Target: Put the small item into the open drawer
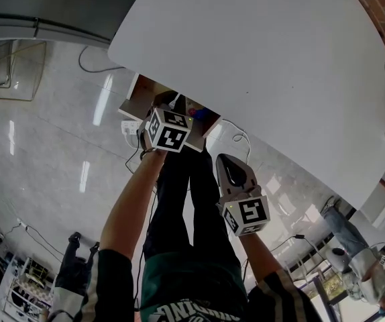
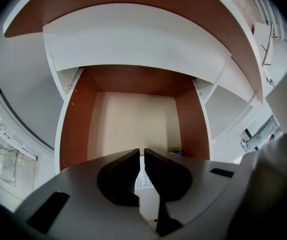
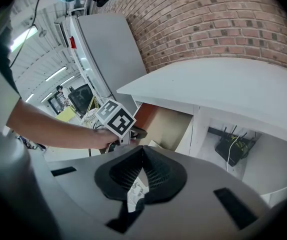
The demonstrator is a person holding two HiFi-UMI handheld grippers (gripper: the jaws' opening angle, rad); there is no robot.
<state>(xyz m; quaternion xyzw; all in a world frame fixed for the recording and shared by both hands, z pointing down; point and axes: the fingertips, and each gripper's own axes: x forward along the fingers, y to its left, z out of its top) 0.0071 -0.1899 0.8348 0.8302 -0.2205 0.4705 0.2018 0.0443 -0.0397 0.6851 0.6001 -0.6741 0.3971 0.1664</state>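
Glossy pale floor tiles point(image 1: 58, 146) run under a broad white tabletop point(image 1: 266, 66), with its drawer point(image 2: 76, 119) open beneath.

From overhead, only a corner of the drawer shows past the left gripper point(image 2: 142, 152). That gripper's own view takes in the whole box, with smooth red-brown side walls and a matte cream bottom. Rough brick wall point(image 3: 223, 19) is a sliver from overhead but fills the right gripper view. That view alone shows a black box with cables point(image 3: 231, 149) in the bay beside the drawer. The right gripper point(image 3: 142, 149) has its ribbed jaws meeting at the tips. A white scrap shows in the gap below them, and I cannot tell whether it is pinched. The left jaws stand a thin slit apart, grasping nothing. Through that slit the small white printed item point(image 2: 144, 181) shows at the drawer's near end, with a blue object point(image 2: 176, 153) just beside it.
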